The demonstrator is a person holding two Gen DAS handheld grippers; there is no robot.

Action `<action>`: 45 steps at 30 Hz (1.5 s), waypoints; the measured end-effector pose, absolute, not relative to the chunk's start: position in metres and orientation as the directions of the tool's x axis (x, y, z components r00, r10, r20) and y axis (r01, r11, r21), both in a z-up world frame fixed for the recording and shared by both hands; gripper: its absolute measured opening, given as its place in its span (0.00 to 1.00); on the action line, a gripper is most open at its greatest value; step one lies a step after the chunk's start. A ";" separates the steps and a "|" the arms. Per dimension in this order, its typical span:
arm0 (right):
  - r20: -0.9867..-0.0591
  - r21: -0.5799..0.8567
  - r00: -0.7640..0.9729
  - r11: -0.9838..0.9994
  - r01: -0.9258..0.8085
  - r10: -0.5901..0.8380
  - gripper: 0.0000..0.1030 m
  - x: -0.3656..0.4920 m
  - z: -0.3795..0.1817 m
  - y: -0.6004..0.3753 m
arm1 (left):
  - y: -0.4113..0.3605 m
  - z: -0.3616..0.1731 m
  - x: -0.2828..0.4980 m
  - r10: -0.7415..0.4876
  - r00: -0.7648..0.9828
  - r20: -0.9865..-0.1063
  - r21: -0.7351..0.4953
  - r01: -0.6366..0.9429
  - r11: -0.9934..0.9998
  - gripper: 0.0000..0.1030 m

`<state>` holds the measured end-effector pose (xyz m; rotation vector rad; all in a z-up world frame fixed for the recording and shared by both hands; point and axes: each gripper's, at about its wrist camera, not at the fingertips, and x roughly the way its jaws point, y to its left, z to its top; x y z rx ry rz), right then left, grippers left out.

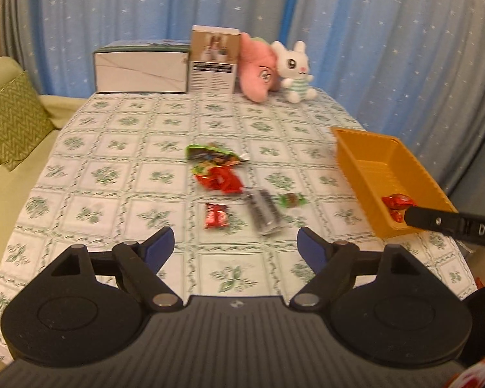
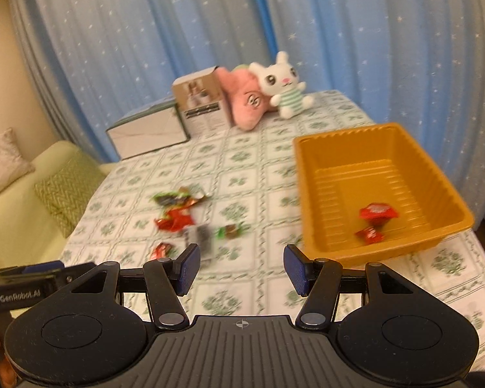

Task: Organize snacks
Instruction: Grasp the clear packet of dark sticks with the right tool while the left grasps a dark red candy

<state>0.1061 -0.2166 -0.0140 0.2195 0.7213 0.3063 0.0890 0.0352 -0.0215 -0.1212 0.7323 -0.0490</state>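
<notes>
An orange tray (image 2: 310,194) sits at the table's (image 1: 119,148) right edge, long axis running away from the cameras, holding two red snacks (image 2: 377,211). More wrappers (image 1: 220,177) lie mid-table. Both grippers, left (image 1: 235,245) and right (image 2: 241,266), hover spread apart, gripping nothing.

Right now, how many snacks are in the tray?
2, both red-wrapped, at the near end of the orange tray: a larger one and a smaller one just in front of it. None look hidden.
</notes>
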 end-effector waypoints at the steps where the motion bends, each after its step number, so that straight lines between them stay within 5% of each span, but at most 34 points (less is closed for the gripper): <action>1: -0.615 0.299 0.706 0.932 -0.204 0.351 0.56 0.106 -0.015 -0.213 | 0.038 -0.022 0.089 -0.082 0.743 -0.664 -0.126 -0.003 0.992 0.79; 33: -0.698 0.266 0.578 0.902 -0.339 0.423 0.55 0.221 -0.115 -0.111 | 0.084 -0.098 0.187 -0.060 0.684 -0.727 -0.064 0.020 0.998 0.76; 37: -0.713 0.242 0.567 0.904 -0.353 0.412 0.45 0.232 -0.125 -0.100 | 0.090 -0.107 0.193 -0.059 0.677 -0.734 -0.074 0.006 0.997 0.76; 45: -0.732 0.137 0.587 0.918 -0.373 0.348 0.41 0.237 -0.141 -0.083 | 0.097 -0.120 0.195 -0.082 0.662 -0.745 -0.106 0.004 0.994 0.72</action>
